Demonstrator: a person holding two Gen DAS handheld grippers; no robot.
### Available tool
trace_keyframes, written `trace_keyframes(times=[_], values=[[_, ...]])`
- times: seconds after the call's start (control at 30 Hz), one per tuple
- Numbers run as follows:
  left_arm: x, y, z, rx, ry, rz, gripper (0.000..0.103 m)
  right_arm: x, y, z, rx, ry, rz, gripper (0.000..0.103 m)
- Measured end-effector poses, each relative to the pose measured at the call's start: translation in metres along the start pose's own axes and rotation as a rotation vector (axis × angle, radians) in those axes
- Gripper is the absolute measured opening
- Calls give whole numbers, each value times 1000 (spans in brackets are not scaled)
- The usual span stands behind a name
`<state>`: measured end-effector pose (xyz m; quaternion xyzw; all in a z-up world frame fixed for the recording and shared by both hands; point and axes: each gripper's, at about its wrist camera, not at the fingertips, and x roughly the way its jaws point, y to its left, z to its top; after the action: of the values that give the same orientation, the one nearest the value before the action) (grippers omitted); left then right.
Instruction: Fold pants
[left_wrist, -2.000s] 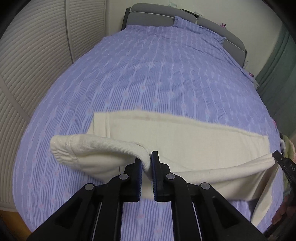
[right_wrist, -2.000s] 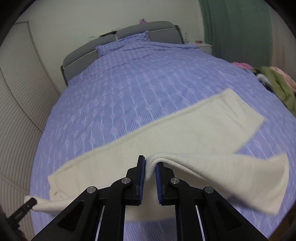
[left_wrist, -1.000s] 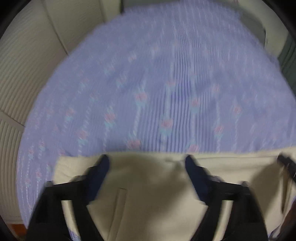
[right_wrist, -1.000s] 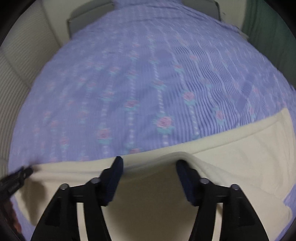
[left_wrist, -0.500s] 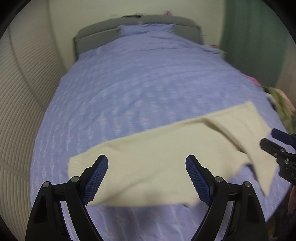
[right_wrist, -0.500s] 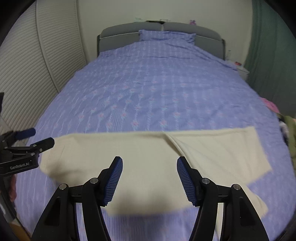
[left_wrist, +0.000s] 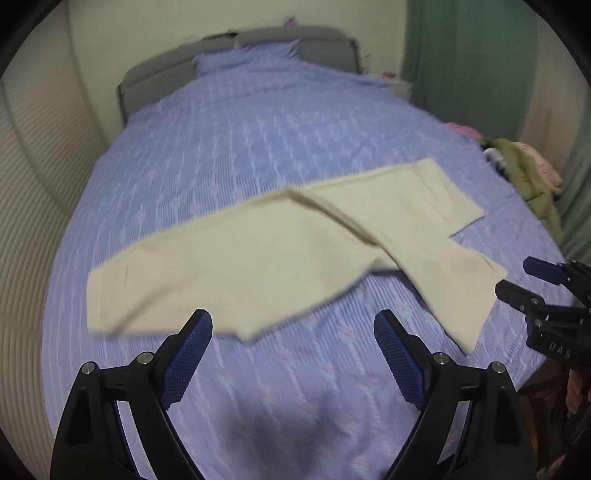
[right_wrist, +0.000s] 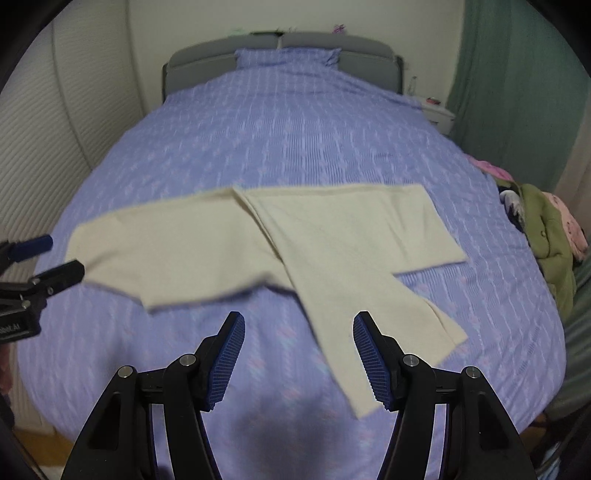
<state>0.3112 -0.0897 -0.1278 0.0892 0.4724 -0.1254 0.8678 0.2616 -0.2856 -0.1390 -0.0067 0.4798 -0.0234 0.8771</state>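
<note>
The cream pants (right_wrist: 295, 240) lie flat across the bed (right_wrist: 295, 122), well short of the headboard (right_wrist: 280, 48), with a wide stretch of lilac flowered cover between. The waist end points toward the ribbed wall panels (right_wrist: 48, 122) on the left. The two legs part toward the right: one runs straight across to a square hem, the other slants down toward the foot of the bed, its hem near the cover's lower right edge.

The left hand-held gripper (left_wrist: 293, 350) hangs above the bare cover just below the pants' near edge, its blue-padded fingers spread wide, holding nothing. The right hand-held gripper (right_wrist: 299, 356) is likewise wide apart and empty, above the cover with the slanting leg passing between and beyond its fingertips; whether it touches the cloth I cannot tell.

A heap of green and pink clothes (right_wrist: 550, 236) sits at the bed's right side, clear of the pants, beside the green curtain (right_wrist: 517, 85).
</note>
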Motion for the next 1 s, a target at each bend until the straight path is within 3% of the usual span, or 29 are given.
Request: trace_keyframes(times=[0.2, 0.33, 0.63, 1.0], values=[[20, -61, -34, -177, 123, 35, 90, 34, -47, -36, -116, 137, 108, 62], [31, -89, -53, -188, 198, 77, 90, 56, -61, -56, -157, 209, 137, 62], [62, -110, -73, -162, 285, 81, 90, 102, -46, -90, -253, 329, 104, 62], [96, -107, -89, -278, 379, 140, 90, 157, -23, -111, -484, 378, 63, 62]])
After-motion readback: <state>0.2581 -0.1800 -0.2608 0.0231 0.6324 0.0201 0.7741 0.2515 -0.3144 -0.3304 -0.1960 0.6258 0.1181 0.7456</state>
